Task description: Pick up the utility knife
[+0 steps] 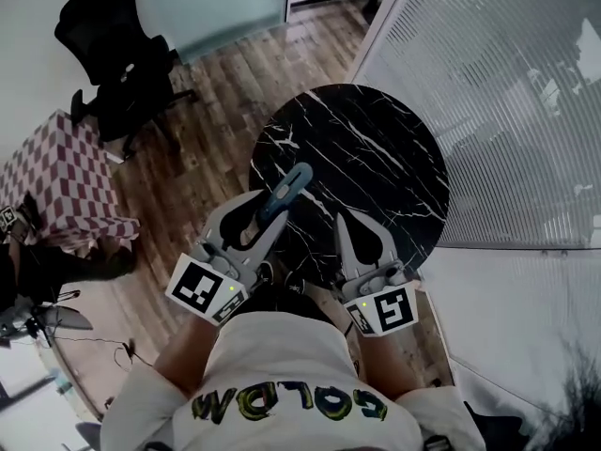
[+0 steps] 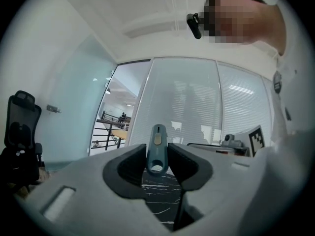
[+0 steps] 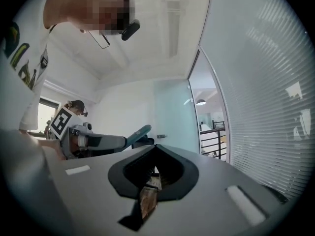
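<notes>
The utility knife (image 1: 287,190) is teal with a slider on its back. My left gripper (image 1: 272,210) is shut on its handle and holds it in the air above the round black marble table (image 1: 376,158). In the left gripper view the knife (image 2: 157,149) stands between the pads of that gripper (image 2: 157,157), its end sticking out past the tips. My right gripper (image 1: 341,224) is beside it, to the right, with its jaws together and nothing in them. The right gripper view shows its tips (image 3: 155,149) meeting, with the knife (image 3: 138,132) off to the left.
A black office chair (image 1: 117,59) stands at the back left on the wood floor. A table with a checkered cloth (image 1: 56,186) is at the left. A glass wall with blinds (image 1: 507,92) runs along the right side.
</notes>
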Demonstrator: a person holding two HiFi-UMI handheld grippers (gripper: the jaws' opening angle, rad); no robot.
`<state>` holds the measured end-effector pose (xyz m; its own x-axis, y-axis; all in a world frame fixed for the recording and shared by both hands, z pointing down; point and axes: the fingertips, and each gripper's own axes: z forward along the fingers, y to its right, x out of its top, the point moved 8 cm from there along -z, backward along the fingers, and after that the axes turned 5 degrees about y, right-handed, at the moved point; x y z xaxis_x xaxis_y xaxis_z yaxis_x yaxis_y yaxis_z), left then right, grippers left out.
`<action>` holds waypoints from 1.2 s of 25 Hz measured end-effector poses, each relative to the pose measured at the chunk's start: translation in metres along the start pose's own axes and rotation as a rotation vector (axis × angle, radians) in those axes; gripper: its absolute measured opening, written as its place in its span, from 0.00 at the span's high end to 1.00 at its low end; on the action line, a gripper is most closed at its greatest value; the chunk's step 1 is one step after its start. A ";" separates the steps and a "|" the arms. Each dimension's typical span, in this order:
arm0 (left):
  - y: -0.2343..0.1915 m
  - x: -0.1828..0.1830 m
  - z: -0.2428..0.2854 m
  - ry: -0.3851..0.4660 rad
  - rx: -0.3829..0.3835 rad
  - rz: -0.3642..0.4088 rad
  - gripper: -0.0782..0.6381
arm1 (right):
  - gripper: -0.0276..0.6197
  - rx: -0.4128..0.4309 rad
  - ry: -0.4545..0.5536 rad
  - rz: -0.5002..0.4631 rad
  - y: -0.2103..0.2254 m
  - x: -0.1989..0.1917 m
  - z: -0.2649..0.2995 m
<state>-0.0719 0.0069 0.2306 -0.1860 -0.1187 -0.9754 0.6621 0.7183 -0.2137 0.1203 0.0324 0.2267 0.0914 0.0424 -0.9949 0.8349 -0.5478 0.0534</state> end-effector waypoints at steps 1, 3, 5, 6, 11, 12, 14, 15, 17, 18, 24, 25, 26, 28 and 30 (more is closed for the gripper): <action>0.003 0.003 -0.002 0.007 0.001 -0.002 0.69 | 0.95 0.001 0.004 -0.006 -0.003 0.004 -0.001; 0.010 0.009 -0.005 0.018 -0.001 0.004 0.69 | 0.95 0.007 0.013 -0.016 -0.007 0.010 -0.002; 0.015 0.014 -0.008 0.027 -0.003 0.015 0.69 | 0.95 0.016 0.018 -0.025 -0.010 0.016 -0.002; 0.018 0.015 -0.009 0.030 -0.002 0.018 0.69 | 0.96 0.020 0.018 -0.036 -0.011 0.018 -0.002; 0.023 0.019 -0.013 0.025 0.007 -0.001 0.69 | 0.96 0.033 0.018 -0.086 -0.018 0.029 -0.004; 0.023 0.020 -0.014 0.027 0.006 -0.001 0.69 | 0.96 0.034 0.021 -0.084 -0.019 0.031 -0.004; 0.025 0.023 -0.016 0.034 0.005 0.005 0.69 | 0.96 0.035 0.025 -0.080 -0.020 0.034 -0.006; 0.025 0.024 -0.016 0.038 0.006 0.009 0.69 | 0.96 0.036 0.027 -0.079 -0.020 0.035 -0.006; 0.025 0.028 -0.018 0.047 0.007 0.012 0.69 | 0.96 0.038 0.032 -0.081 -0.021 0.037 -0.006; 0.023 0.030 -0.019 0.052 0.008 0.011 0.69 | 0.96 0.037 0.035 -0.085 -0.022 0.038 -0.005; 0.024 0.034 -0.019 0.055 0.007 0.011 0.69 | 0.96 0.038 0.033 -0.106 -0.018 0.038 -0.003; 0.025 0.034 -0.019 0.054 0.006 0.014 0.69 | 0.96 0.041 0.035 -0.107 -0.018 0.039 -0.003; 0.025 0.034 -0.019 0.054 0.005 0.018 0.69 | 0.96 0.044 0.037 -0.108 -0.018 0.040 -0.003; 0.025 0.034 -0.018 0.055 0.004 0.016 0.69 | 0.96 0.050 0.038 -0.110 -0.019 0.040 -0.003; 0.026 0.033 -0.018 0.058 0.005 0.007 0.69 | 0.96 0.052 0.038 -0.112 -0.020 0.042 -0.004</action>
<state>-0.0738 0.0335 0.1937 -0.2226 -0.0735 -0.9721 0.6669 0.7159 -0.2068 0.1096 0.0485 0.1844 0.0207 0.1364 -0.9904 0.8119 -0.5804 -0.0630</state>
